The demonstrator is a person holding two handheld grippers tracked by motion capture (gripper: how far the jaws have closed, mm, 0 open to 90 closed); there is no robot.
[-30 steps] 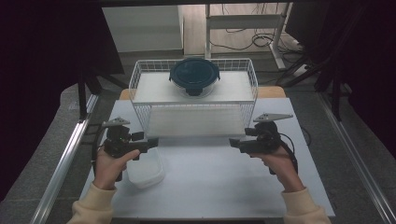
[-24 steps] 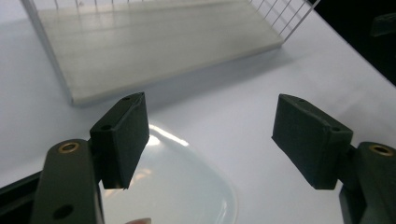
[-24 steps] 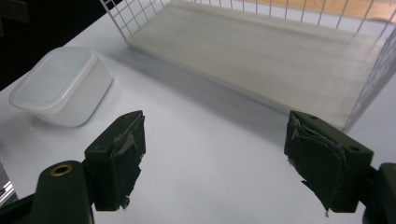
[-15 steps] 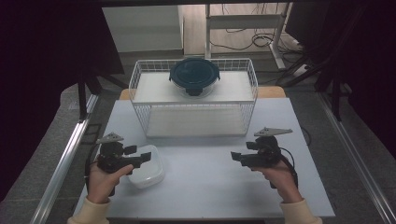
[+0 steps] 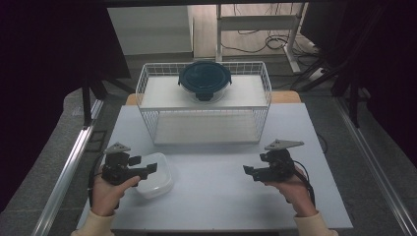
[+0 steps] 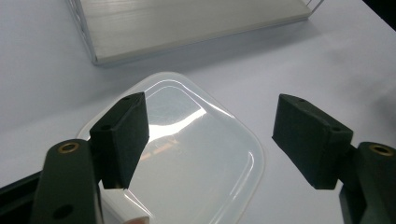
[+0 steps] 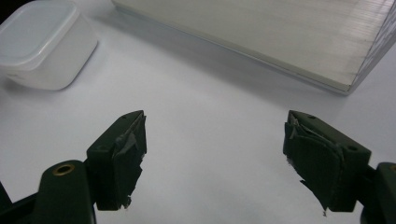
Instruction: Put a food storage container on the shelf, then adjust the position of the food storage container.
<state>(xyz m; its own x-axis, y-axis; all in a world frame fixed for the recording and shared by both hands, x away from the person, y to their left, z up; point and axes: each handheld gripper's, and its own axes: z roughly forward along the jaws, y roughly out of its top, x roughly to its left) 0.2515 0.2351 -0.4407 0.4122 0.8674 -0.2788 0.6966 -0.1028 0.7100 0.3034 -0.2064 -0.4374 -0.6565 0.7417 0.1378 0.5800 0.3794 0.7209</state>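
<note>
White table top (image 5: 216, 196) in the high view, with a white wire basket rack (image 5: 147, 88) at the back and a round clear container with a dark blue lid (image 5: 204, 79) sitting on its top shelf. Nearer the front left, a translucent white rounded-square plastic container with lid (image 5: 156, 183), resting on the table and partly under the left gripper (image 5: 145, 165), whose jaws hang spread just over it, pinching nothing. Over on the right, well apart from the container, the right gripper (image 5: 250, 172), held above bare table with jaws spread too, nothing between them. Now from the left gripper view: same plastic container (image 6: 201, 158) seen from above, glossy lid filling the gap between the two black jaws, jaws wide apart and not pressing on it; rack base at the top edge. Lastly the right gripper view: jaws wide open over plain table, pads looking a bit ragged, the plastic container (image 7: 42, 44) off in the upper left corner, rack base across the top right.
</note>
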